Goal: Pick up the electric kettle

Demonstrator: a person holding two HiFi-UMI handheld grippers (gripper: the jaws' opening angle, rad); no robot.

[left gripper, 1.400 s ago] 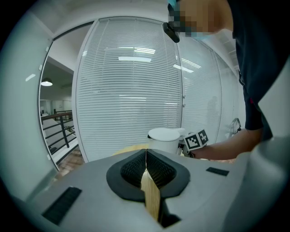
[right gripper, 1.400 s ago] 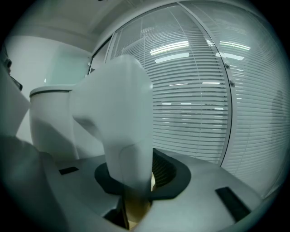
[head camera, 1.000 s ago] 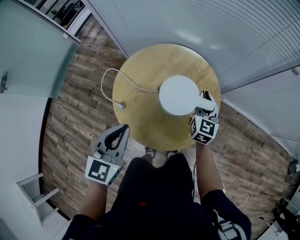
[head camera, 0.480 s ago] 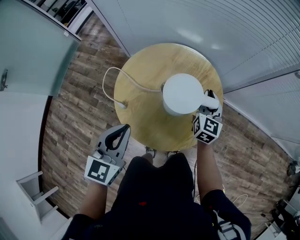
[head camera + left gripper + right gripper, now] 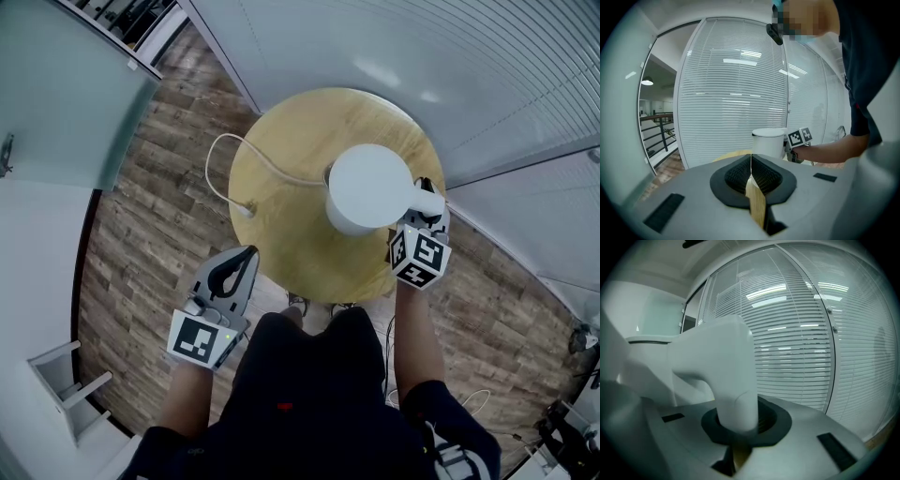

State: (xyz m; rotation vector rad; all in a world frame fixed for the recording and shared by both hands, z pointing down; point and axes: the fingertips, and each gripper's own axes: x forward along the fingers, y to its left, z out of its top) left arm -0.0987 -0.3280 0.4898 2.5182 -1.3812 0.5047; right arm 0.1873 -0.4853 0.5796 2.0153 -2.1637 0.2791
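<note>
A white electric kettle (image 5: 368, 187) stands at the right side of the round wooden table (image 5: 281, 187), its handle (image 5: 427, 201) pointing right. My right gripper (image 5: 425, 210) has that handle (image 5: 726, 376) between its pads and its jaws are closing on it. The kettle's body (image 5: 642, 366) fills the left of the right gripper view. My left gripper (image 5: 246, 257) is shut and empty, held in front of the table's near edge. From there it (image 5: 751, 171) looks at the kettle (image 5: 768, 143) and the right gripper (image 5: 794, 152).
A white cord (image 5: 234, 155) loops off the kettle across the table's left side, with its end (image 5: 246, 212) on the top. Glass walls with blinds curve behind the table. A glass door (image 5: 66, 103) is at the left, over wooden floor (image 5: 150, 244).
The kettle and my right gripper on its handle have shifted slightly to the right. My left gripper has stayed put.
</note>
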